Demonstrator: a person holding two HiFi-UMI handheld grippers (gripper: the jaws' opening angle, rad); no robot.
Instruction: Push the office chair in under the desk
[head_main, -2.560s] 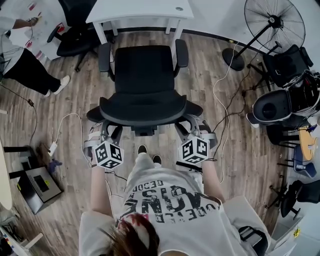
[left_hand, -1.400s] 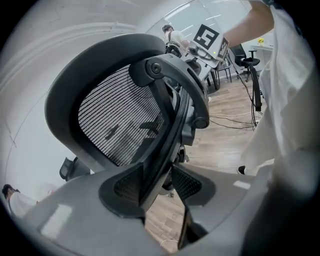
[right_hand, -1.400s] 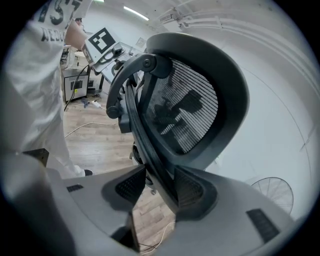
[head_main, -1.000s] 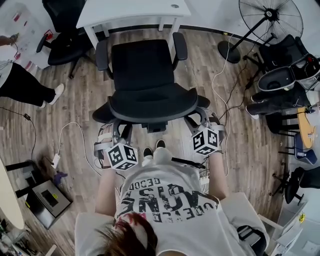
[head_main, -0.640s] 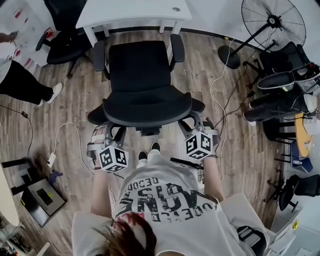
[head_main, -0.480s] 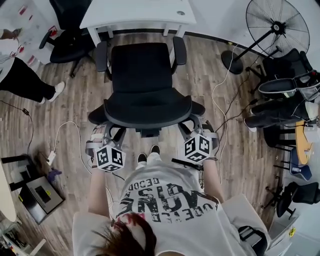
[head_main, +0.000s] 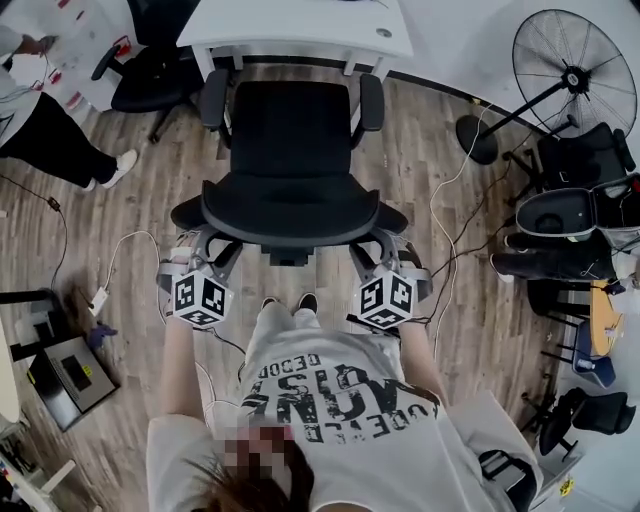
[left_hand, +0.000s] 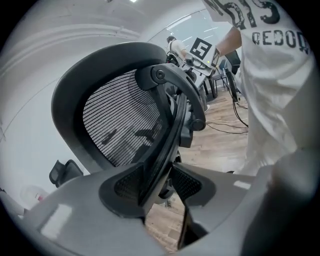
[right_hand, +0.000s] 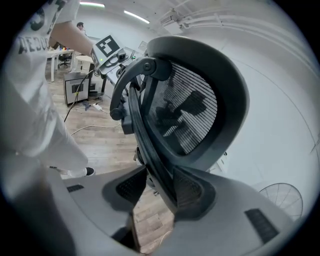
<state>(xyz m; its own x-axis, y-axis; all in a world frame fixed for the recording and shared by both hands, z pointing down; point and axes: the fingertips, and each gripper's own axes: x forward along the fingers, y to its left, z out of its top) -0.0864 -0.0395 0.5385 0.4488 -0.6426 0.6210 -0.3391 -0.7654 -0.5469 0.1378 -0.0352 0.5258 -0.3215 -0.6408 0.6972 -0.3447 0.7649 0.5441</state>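
The black office chair faces the white desk, its seat front and armrests close to the desk's near edge. Its curved mesh backrest is nearest to me. My left gripper is shut on the backrest's left frame arm, and my right gripper is shut on the right one. In the left gripper view, the left gripper pinches the black frame bar under the mesh backrest. The right gripper view shows the right gripper clamped on the frame bar beside the mesh backrest.
A second black chair stands left of the desk, with a person beside it. A standing fan and dark bags are at the right. Cables trail over the wood floor, and a black box sits lower left.
The chair has rolled forward toward the desk, and both grippers have gone with it, still clamped on the backrest frame.
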